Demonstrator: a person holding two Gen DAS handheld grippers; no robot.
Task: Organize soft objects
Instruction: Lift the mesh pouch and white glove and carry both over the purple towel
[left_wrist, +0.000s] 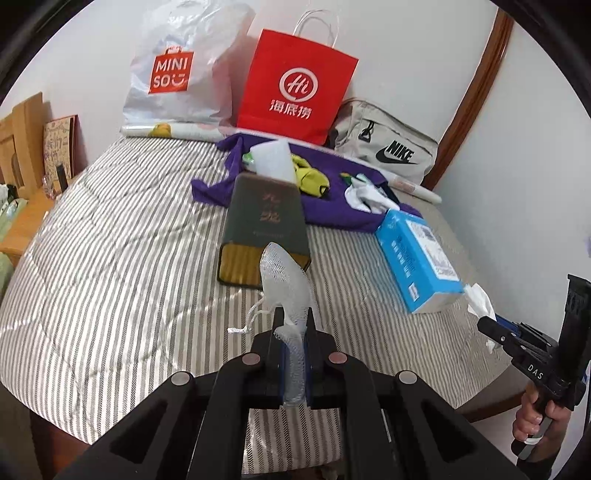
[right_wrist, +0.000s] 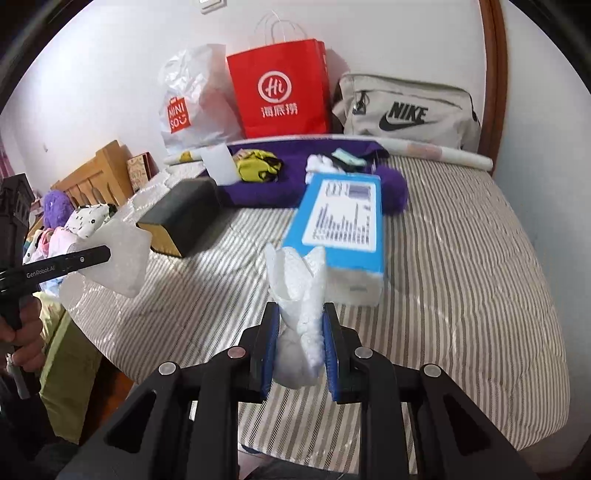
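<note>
Both grippers are busy here. The left gripper (left_wrist: 294, 325) is clamped tight on a thin white mesh pouch (left_wrist: 286, 284), which sticks up out of the jaws above the near part of the bed (left_wrist: 110, 258). The right gripper (right_wrist: 300, 332) is pinched on a crumpled tissue (right_wrist: 299, 280), just in front of the blue tissue box (right_wrist: 341, 229).

Best bet for this step: keep both grips firm, since the mesh is floppy and the tissue tears easily, and carry them clear of the dark box (left_wrist: 264, 229) before setting down.

The bed has a striped quilt. Farther back lies a purple cloth (left_wrist: 332, 206) with small items on it, then a red bag (left_wrist: 295, 85), a white plastic bag (left_wrist: 177, 74) and a grey Nike bag (left_wrist: 384, 144) against the wall.
</note>
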